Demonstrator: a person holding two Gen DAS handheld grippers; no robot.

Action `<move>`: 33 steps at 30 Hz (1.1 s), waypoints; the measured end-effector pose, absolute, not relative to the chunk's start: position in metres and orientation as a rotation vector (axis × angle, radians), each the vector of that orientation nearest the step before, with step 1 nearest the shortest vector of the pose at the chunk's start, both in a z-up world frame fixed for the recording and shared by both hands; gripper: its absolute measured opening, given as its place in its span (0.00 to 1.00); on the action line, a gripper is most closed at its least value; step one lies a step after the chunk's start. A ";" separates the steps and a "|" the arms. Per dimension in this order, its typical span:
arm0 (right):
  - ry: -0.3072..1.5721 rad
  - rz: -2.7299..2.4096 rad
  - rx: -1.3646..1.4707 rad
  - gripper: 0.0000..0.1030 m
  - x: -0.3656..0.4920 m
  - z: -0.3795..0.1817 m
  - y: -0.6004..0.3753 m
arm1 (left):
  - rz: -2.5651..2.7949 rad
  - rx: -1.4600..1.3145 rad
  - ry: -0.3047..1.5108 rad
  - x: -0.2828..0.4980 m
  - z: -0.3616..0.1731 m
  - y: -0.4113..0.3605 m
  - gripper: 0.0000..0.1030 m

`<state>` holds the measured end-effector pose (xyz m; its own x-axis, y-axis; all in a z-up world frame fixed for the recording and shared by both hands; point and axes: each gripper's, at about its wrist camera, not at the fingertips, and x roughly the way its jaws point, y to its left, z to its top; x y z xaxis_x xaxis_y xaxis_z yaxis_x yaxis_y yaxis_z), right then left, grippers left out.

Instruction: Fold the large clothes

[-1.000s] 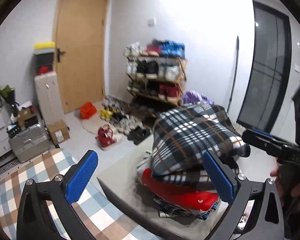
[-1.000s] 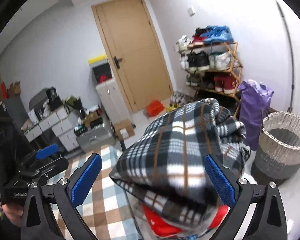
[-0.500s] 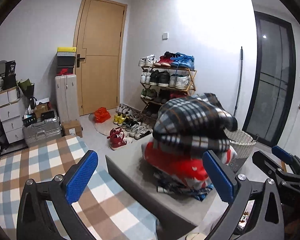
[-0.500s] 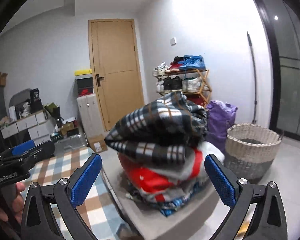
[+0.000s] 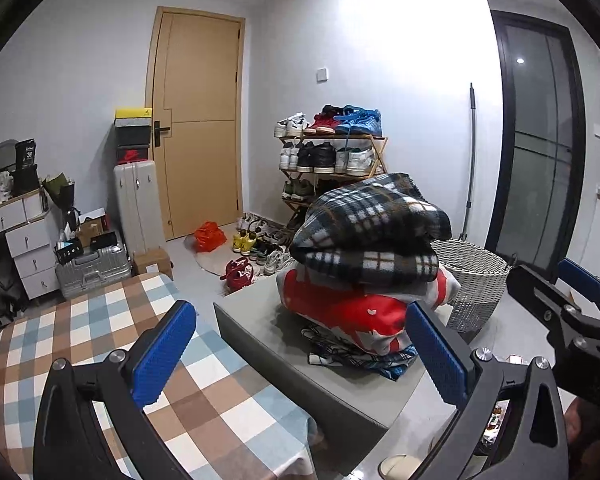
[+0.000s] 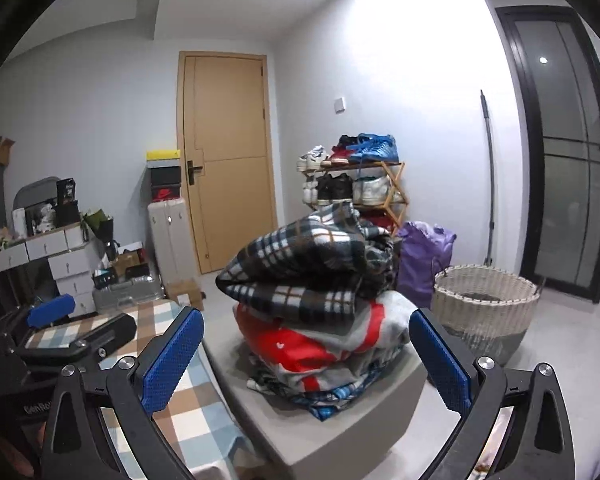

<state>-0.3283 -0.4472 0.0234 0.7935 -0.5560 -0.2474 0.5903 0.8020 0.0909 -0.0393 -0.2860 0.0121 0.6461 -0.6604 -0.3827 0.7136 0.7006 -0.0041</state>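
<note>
Left wrist view: we hold both grippers, left gripper [image 5: 300,354] and right gripper [image 6: 306,358], spread wide and empty, clear of the plaid garment [image 5: 370,236] resting folded atop the stack [image 5: 356,320], so nothing topples.

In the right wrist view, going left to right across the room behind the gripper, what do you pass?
White drawer unit → upright pale suitcase → wooden door → plaid blanket atop the folded clothes pile → purple bag → wicker basket → dark glass door.
</note>
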 end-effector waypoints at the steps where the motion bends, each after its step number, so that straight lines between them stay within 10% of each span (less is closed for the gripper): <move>1: 0.210 -0.618 0.170 1.00 -0.330 0.023 -0.447 | -0.788 0.153 0.374 -0.040 0.012 -0.286 0.99; 33: 0.189 -0.618 0.184 1.00 -0.339 0.019 -0.449 | -0.792 0.147 0.395 -0.049 0.004 -0.288 0.99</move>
<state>-0.3392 -0.4491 0.0186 0.7992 -0.5554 -0.2297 0.5889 0.8001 0.1142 -0.0487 -0.2882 0.0044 0.6339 -0.6627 -0.3987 0.7171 0.6967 -0.0179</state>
